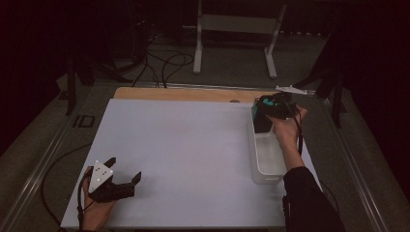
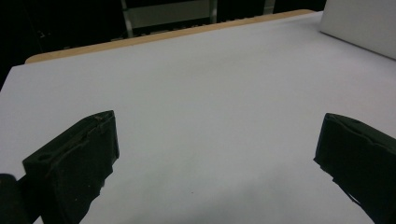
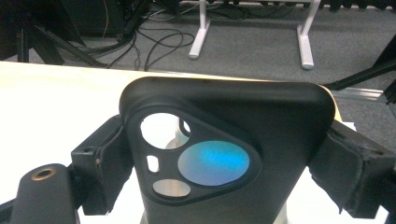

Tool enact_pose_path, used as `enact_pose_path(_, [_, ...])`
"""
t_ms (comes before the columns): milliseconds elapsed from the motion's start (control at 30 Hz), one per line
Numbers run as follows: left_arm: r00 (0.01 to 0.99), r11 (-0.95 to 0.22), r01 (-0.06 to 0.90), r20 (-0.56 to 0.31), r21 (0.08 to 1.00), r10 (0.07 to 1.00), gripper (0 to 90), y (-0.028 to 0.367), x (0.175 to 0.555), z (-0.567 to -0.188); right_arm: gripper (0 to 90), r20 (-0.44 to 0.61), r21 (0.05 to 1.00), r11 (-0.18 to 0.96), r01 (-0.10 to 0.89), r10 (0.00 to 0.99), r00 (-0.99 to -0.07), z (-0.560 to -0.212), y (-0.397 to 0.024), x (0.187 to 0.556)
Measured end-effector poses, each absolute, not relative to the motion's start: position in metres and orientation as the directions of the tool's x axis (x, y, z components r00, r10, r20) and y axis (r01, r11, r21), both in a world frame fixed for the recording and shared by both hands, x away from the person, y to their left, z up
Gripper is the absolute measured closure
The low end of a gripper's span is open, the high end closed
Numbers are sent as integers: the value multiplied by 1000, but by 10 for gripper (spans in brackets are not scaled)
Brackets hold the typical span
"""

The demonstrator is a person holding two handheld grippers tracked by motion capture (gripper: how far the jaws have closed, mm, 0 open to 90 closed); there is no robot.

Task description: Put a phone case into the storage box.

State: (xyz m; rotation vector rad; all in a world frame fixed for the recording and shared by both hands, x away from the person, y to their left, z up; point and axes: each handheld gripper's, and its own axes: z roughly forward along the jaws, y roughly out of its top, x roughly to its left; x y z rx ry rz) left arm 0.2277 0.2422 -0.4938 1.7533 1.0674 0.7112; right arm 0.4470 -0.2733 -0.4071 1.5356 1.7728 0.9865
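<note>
A black phone case (image 3: 233, 140) with a triangular camera cutout and a blue patch stands upright between the jaws of my right gripper (image 3: 224, 163), which is shut on its two sides. From above, the right gripper (image 1: 270, 108) holds the case (image 1: 262, 123) over the far end of a clear plastic bin (image 1: 267, 159) at the right of the white board (image 1: 183, 154). My left gripper (image 1: 126, 170) rests open near the board's front left corner, nothing between its jaws. The left gripper view has the left gripper (image 2: 215, 158) over bare white board.
A wooden table edge (image 1: 183, 93) runs along the board's far side. Beyond it stand a white metal frame (image 1: 237, 29) and loose cables (image 1: 164, 63) on the grey floor. A dark stand (image 1: 333, 82) is at the far right. The bin's white wall (image 2: 359, 23) appears at upper right.
</note>
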Motion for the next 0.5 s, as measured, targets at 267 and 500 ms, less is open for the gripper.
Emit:
enact_pose_path(267, [454,-189,352,9,916,891,0,242,228,-494,142,35,821,57,567,988,-150,-416,-274,450])
enact_pose_path(500, [455,-191,354,9,916,890,0,242,228,-494,142,28,816,62,575,989,-146,-420,-273,453])
